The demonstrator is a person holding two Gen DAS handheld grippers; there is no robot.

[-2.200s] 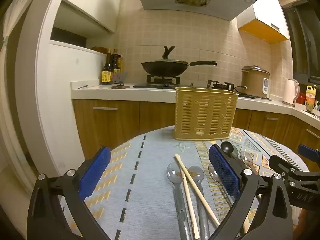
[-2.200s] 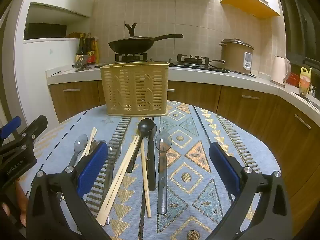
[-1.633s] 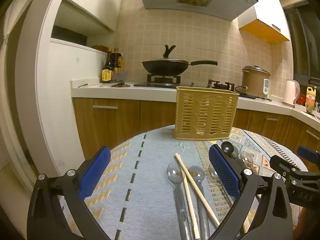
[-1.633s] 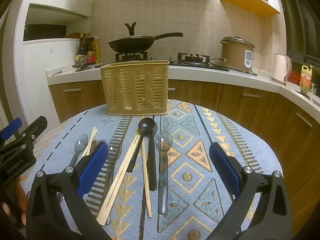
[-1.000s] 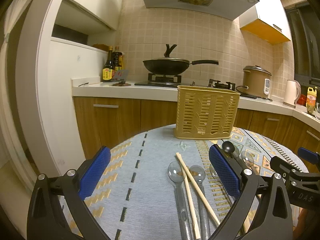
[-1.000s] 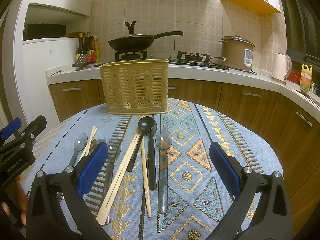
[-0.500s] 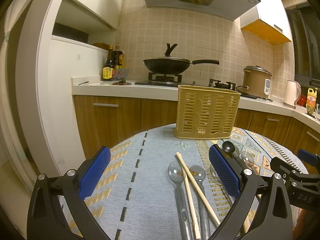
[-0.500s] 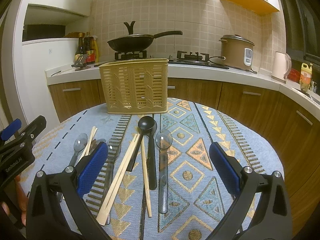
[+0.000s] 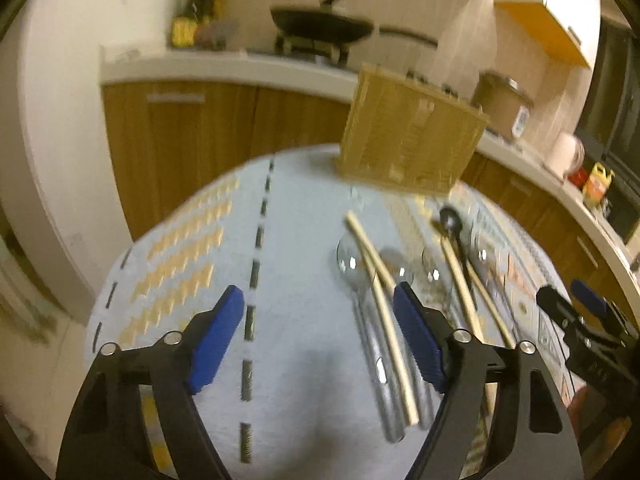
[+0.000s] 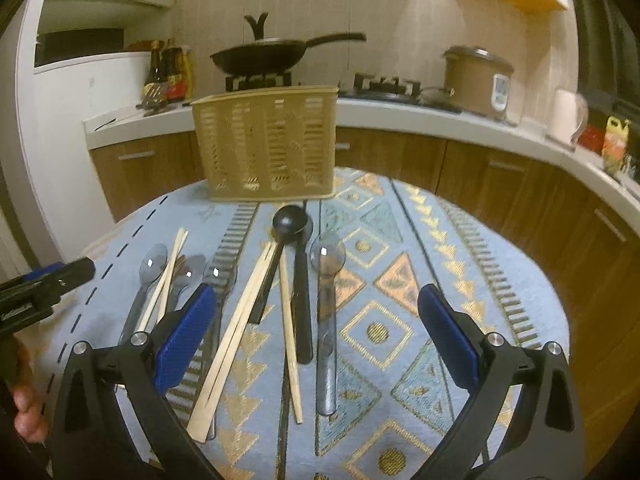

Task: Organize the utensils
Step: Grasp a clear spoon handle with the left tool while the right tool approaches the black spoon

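Left tool (image 9: 318,334) dipped, chopsticks (image 10: 236,332) lengthwise toward basket (image 10: 266,144)

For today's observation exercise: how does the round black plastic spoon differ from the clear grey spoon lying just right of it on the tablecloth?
The round black plastic spoon is opaque; the clear grey spoon lets the patterned tablecloth show through. The black spoon's bowl lies nearer the yellow slotted basket; the clear spoon's handle reaches further toward the camera. Both lie flat, bowls toward the basket, ungripped.
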